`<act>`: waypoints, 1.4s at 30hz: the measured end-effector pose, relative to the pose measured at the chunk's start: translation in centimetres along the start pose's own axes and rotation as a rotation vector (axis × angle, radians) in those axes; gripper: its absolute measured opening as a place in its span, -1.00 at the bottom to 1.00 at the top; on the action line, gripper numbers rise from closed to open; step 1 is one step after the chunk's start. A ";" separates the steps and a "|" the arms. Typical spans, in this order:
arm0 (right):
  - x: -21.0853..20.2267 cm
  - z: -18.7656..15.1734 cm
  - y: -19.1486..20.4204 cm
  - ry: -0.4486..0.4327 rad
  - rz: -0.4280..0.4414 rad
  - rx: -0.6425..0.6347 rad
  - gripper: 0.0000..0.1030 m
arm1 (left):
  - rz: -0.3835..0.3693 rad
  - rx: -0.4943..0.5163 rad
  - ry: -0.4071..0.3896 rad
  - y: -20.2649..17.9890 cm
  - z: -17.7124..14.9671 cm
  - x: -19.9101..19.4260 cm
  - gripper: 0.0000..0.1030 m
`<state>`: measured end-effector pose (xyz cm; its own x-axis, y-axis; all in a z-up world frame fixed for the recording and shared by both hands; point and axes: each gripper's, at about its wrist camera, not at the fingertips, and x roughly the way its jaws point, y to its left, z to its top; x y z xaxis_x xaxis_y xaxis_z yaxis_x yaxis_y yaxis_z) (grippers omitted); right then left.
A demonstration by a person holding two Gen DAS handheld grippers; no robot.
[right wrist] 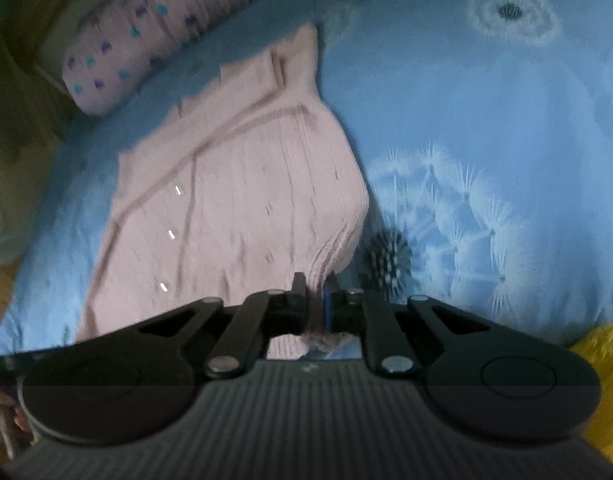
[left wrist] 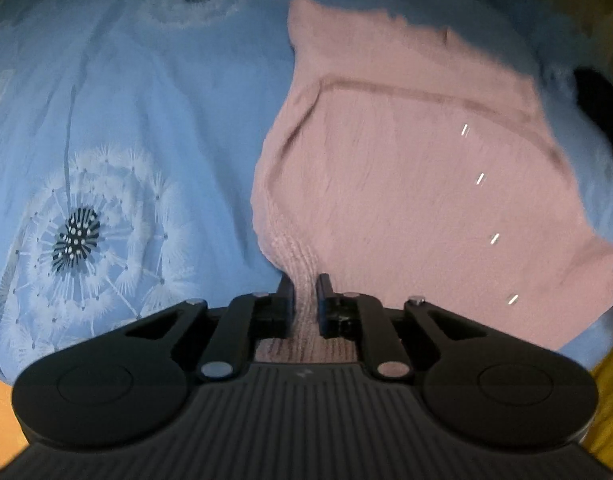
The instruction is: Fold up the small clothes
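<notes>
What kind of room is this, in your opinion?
Most likely a bedroom: a pink knitted garment lies on a bed's blue dandelion-print cover, with a spotted pink pillow at its edge.

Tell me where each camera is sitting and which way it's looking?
Left wrist view: sits on the left gripper, looks down along its fingers at the pink knitted top on the blue dandelion bedsheet; its jaws pinch the ribbed edge.
Right wrist view: sits on the right gripper, looks down at the same top, pinching an edge; a spotted pillow lies beyond; a bit of hand shows.
Shared: top, bedsheet.
</notes>
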<state>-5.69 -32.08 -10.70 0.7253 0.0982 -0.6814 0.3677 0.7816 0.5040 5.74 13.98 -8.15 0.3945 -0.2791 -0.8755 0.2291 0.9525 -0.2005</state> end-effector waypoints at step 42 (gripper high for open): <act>8.0 17.3 7.8 -0.169 0.125 -0.124 -0.80 | 0.042 -0.052 -0.174 -5.5 19.2 1.6 -0.78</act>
<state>13.12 -35.84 -3.03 0.8515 0.1029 -0.5141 0.2018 0.8406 0.5026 22.21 5.94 0.04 0.5517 -0.2512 -0.7953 0.1645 0.9676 -0.1915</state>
